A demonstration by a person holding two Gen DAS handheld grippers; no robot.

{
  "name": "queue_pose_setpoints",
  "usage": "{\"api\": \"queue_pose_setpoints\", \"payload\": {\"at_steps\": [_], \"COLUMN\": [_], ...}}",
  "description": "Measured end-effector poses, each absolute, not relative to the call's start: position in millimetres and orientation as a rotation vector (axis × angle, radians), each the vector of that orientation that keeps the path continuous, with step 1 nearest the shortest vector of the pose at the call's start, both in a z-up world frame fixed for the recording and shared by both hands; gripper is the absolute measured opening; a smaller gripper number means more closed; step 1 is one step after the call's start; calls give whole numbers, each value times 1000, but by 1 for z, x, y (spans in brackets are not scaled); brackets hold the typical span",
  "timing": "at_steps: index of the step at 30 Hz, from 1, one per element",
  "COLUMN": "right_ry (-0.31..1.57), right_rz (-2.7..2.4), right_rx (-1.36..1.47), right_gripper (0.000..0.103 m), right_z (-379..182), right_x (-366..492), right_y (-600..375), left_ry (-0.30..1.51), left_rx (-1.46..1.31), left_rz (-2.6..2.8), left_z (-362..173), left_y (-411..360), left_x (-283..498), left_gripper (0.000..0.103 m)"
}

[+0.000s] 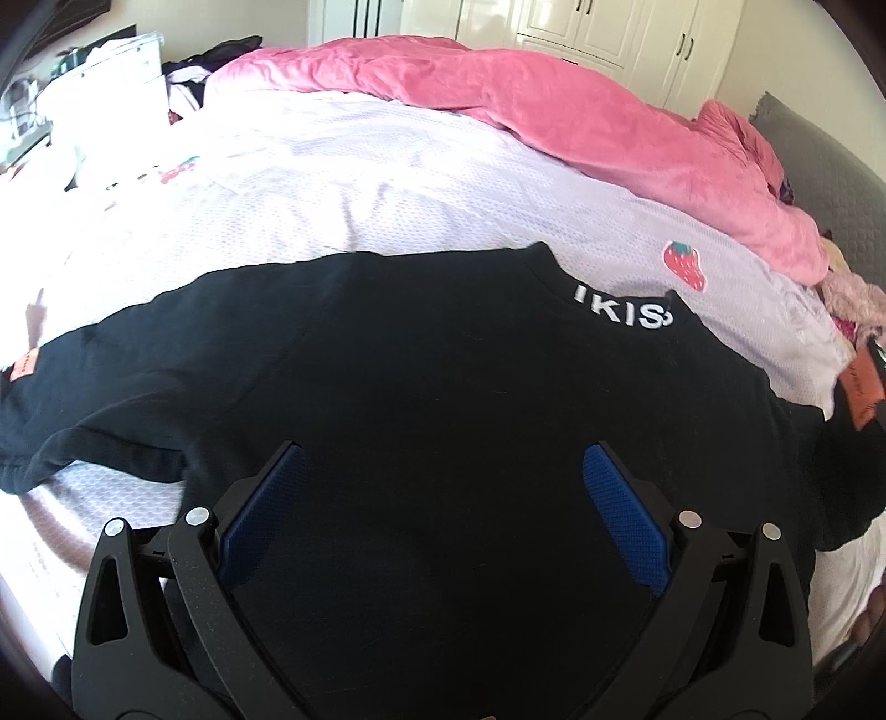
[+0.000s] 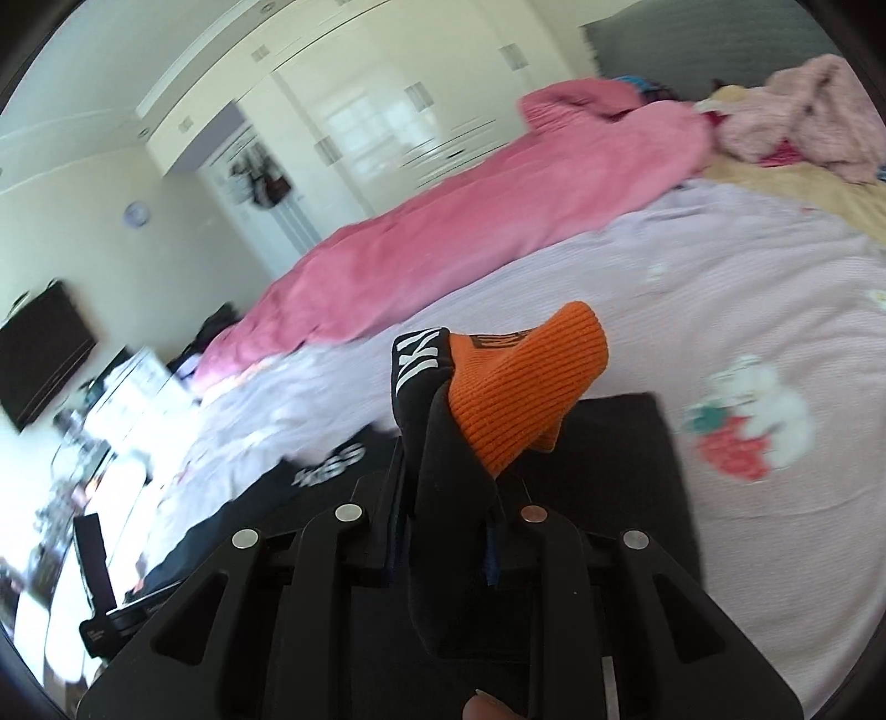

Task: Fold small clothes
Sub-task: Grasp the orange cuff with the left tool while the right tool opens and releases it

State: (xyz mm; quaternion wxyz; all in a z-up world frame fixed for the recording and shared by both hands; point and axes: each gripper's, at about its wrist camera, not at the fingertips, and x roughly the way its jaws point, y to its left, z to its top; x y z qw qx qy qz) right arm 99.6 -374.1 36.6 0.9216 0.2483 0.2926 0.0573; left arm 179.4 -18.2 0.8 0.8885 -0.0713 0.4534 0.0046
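Note:
A small black top [image 1: 415, 365] with white lettering at the collar lies spread on the bed. My left gripper [image 1: 440, 487] is open just above its middle, blue pads [image 1: 626, 515] wide apart and empty. One sleeve end with an orange cuff [image 1: 861, 393] shows at the far right. My right gripper [image 2: 448, 498] is shut on that black sleeve [image 2: 443, 487] and holds it lifted, with the orange ribbed cuff [image 2: 526, 382] sticking up past the fingers. More of the black top [image 2: 620, 459] lies beneath.
A pink duvet [image 1: 581, 127] is bunched along the far side of the bed. The pale strawberry-print sheet [image 1: 387, 188] covers the bed. Loose pink clothes [image 2: 808, 116] lie near the headboard. White wardrobes [image 1: 609, 33] stand behind. Clutter stands at the left.

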Motion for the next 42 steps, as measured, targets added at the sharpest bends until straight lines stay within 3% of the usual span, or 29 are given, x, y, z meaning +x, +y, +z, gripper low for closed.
{"api": "queue_pose_setpoints", "payload": {"at_steps": [22, 25, 31, 42], "right_ry": [712, 733, 720, 729], "right_rz": [311, 324, 391, 457], "right_rx": [202, 162, 58, 67], "right_gripper": [20, 24, 47, 64], "right_z": [10, 3, -1, 9], "right_x": [146, 147, 137, 122], "right_y": [-193, -180, -157, -166], "left_ry": [889, 884, 867, 886], "left_rx": [-284, -298, -323, -360], "left_rz": [69, 64, 72, 44], "left_z": [15, 16, 22, 16], "left_y": [55, 59, 67, 69], "left_x": [161, 161, 158, 158], "left_gripper": [94, 94, 94, 94]}}
